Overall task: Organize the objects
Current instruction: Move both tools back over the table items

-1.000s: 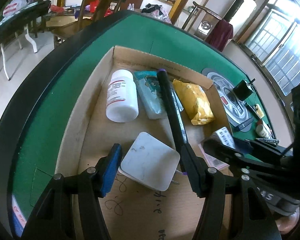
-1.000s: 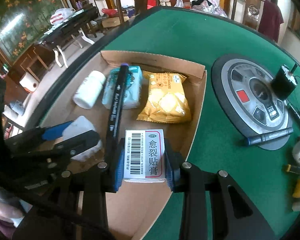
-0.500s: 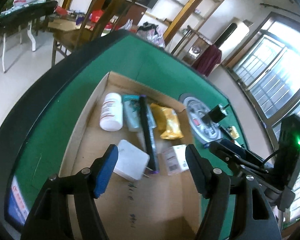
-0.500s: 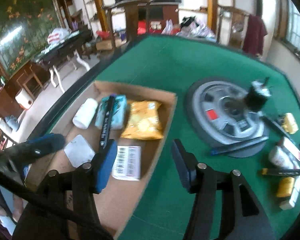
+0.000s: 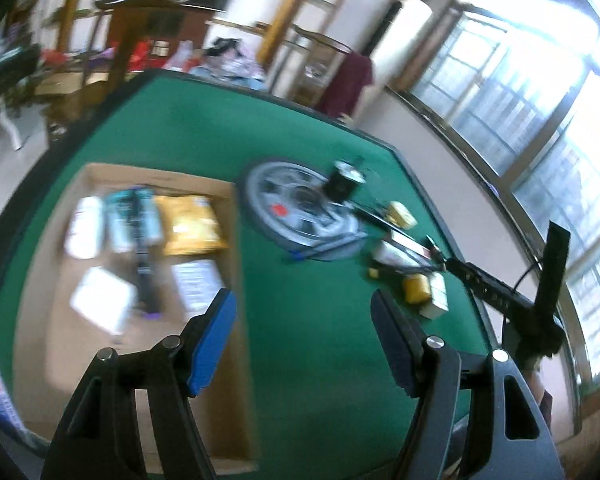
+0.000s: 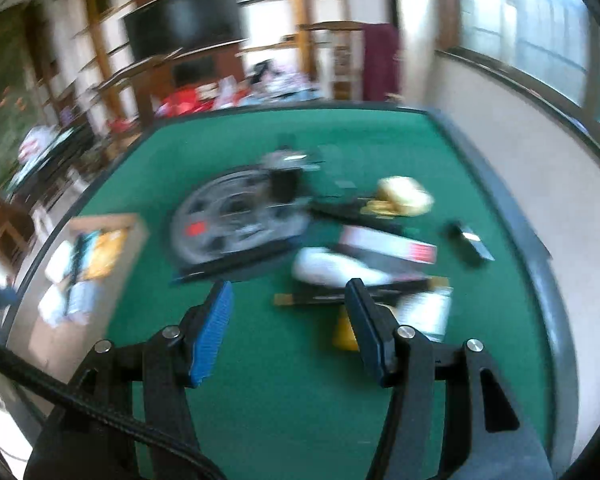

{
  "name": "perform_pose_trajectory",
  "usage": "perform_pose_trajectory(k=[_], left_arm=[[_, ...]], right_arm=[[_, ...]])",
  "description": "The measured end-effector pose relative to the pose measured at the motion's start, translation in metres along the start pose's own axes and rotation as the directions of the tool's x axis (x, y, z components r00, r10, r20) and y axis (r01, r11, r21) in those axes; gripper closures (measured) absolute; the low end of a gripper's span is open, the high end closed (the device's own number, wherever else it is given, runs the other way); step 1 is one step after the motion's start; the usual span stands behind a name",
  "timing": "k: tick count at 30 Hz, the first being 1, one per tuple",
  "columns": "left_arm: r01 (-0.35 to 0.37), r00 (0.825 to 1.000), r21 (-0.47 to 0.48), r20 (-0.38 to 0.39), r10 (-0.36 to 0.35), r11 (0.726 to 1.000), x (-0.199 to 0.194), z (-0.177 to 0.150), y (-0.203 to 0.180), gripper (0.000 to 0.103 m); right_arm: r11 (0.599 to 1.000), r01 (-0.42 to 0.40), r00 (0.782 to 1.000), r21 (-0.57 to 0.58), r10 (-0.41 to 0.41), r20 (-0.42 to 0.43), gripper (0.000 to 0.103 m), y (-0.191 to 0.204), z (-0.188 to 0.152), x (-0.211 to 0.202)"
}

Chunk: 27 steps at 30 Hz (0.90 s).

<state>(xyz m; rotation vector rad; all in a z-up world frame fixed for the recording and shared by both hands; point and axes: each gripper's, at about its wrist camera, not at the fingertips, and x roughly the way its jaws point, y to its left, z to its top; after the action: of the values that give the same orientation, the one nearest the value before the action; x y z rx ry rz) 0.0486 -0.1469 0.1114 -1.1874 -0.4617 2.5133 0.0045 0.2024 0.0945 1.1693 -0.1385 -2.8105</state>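
Note:
The cardboard box point(image 5: 228, 364) lies on the green table at the left. In it are a white bottle point(image 5: 85, 228), a teal packet point(image 5: 118, 220), a black marker point(image 5: 144, 264), a yellow snack bag point(image 5: 192, 228), a white adapter point(image 5: 102, 304) and the barcode box point(image 5: 198, 284). My left gripper point(image 5: 304, 320) is open and empty, above the table just right of the box. My right gripper point(image 6: 288, 312) is open and empty, above the green felt near a cluster of loose items: a white tube point(image 6: 332, 270), a red-and-white box point(image 6: 388, 246), a yellow item point(image 6: 344, 332).
A grey round panel point(image 5: 300, 208) with a black cylinder point(image 5: 342, 184) sits mid-table. A yellow packet point(image 6: 404, 196) and a small black item point(image 6: 468, 240) lie toward the table's right edge point(image 6: 540, 264). Both views are motion-blurred. Chairs and shelves stand beyond the table.
The right gripper let go of the barcode box in the cardboard box, opened and swung right toward the loose items. The left gripper lifted off the white adapter and also swung right.

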Motion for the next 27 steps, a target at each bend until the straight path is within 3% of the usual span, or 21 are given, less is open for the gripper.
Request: perform_pose_trajectory(k=[5, 8, 10, 14, 19, 22, 23, 24, 26, 27], left_arm=[[0.008, 0.999, 0.076, -0.052, -0.004, 0.997, 0.035, -0.001, -0.053, 0.039], [0.014, 0.998, 0.178, -0.055, -0.004, 0.984, 0.054, -0.004, -0.088, 0.039], [0.014, 0.999, 0.275, -0.043, -0.003, 0.961, 0.068, -0.005, -0.110, 0.039], [-0.036, 0.998, 0.453, -0.029, 0.055, 0.891, 0.107, -0.009, -0.144, 0.039], [-0.001, 0.995, 0.550, -0.079, 0.053, 0.835, 0.155, -0.013, -0.169, 0.039], [-0.021, 0.992, 0.625, -0.086, 0.096, 0.780, 0.185, -0.017, -0.183, 0.040], [-0.017, 0.990, 0.645, -0.096, 0.103, 0.764, 0.195, -0.019, -0.186, 0.046], [-0.005, 0.989, 0.657, -0.107, 0.100, 0.754, 0.202, -0.019, -0.187, 0.061], [0.020, 0.981, 0.664, -0.156, 0.113, 0.747, 0.214, -0.020, -0.185, 0.075], [0.026, 0.979, 0.665, -0.169, 0.117, 0.746, 0.218, -0.020, -0.183, 0.075]], right_arm=[[0.988, 0.006, 1.000, 0.152, -0.008, 0.018, 0.037, -0.066, -0.003, 0.008], [0.979, 0.004, 1.000, 0.203, -0.009, 0.027, 0.037, -0.089, -0.005, 0.021], [0.975, -0.004, 0.999, 0.220, -0.003, 0.032, 0.037, -0.097, -0.004, 0.031], [0.971, -0.026, 0.999, 0.238, 0.015, 0.046, 0.037, -0.111, -0.002, 0.044], [0.959, -0.033, 0.998, 0.280, 0.015, 0.067, 0.037, -0.130, -0.008, 0.048], [0.934, -0.071, 0.996, 0.351, 0.050, 0.070, 0.037, -0.145, -0.011, 0.047], [0.927, -0.079, 0.996, 0.366, 0.054, 0.077, 0.037, -0.148, -0.011, 0.044], [0.923, -0.081, 0.995, 0.376, 0.054, 0.081, 0.037, -0.150, -0.012, 0.042], [0.916, -0.087, 0.995, 0.392, 0.060, 0.080, 0.037, -0.155, -0.013, 0.042], [0.911, -0.092, 0.995, 0.401, 0.066, 0.077, 0.037, -0.156, -0.013, 0.043]])
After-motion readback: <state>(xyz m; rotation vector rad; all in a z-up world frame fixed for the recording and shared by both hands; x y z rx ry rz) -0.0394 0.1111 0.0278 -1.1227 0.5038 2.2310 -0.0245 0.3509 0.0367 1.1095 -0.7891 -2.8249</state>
